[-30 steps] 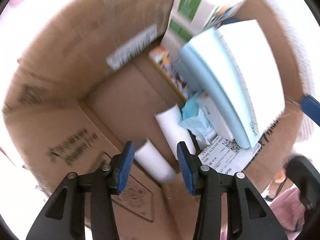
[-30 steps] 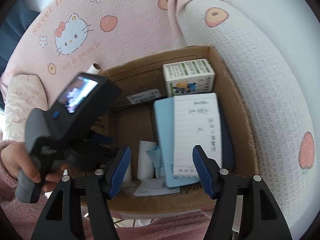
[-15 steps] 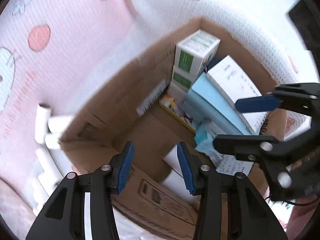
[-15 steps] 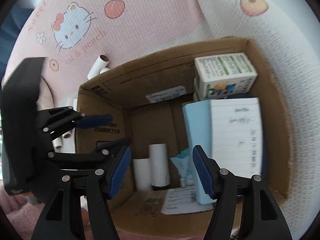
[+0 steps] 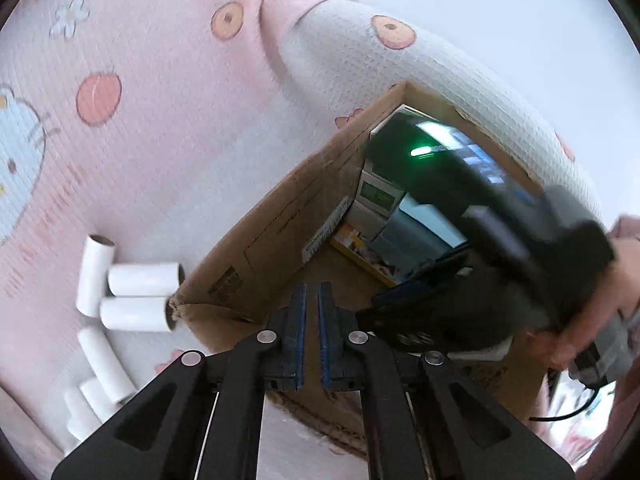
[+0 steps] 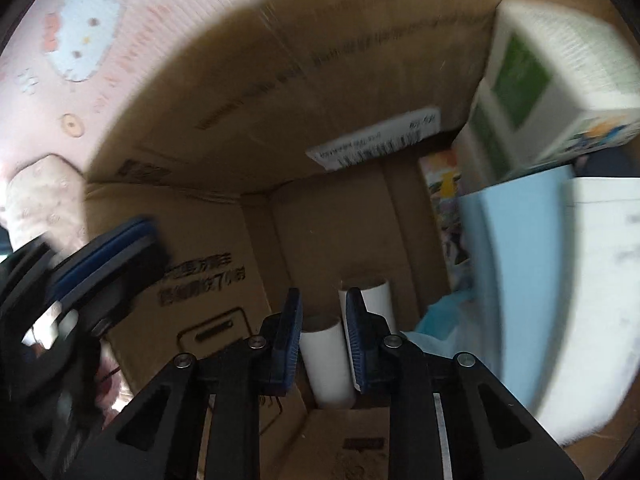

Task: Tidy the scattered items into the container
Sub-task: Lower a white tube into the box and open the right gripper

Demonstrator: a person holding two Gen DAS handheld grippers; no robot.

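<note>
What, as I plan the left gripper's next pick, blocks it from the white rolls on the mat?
Nothing visible. The left gripper, shut and empty, is over the wall of the cardboard box; the rolls lie uncovered on the pink mat by the box's corner.

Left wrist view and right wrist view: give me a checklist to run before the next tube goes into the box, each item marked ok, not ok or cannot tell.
1. The left gripper holds nothing: ok.
2. Its jaws open for a pick: not ok, they are shut.
3. The loose tubes in sight on the pink mat beside the cardboard box: ok.
4. The right gripper clear of the box: not ok, it is inside; its jaws have just been closing, with a white tube showing between them.
5. Its pads pressing that tube: cannot tell.
</note>
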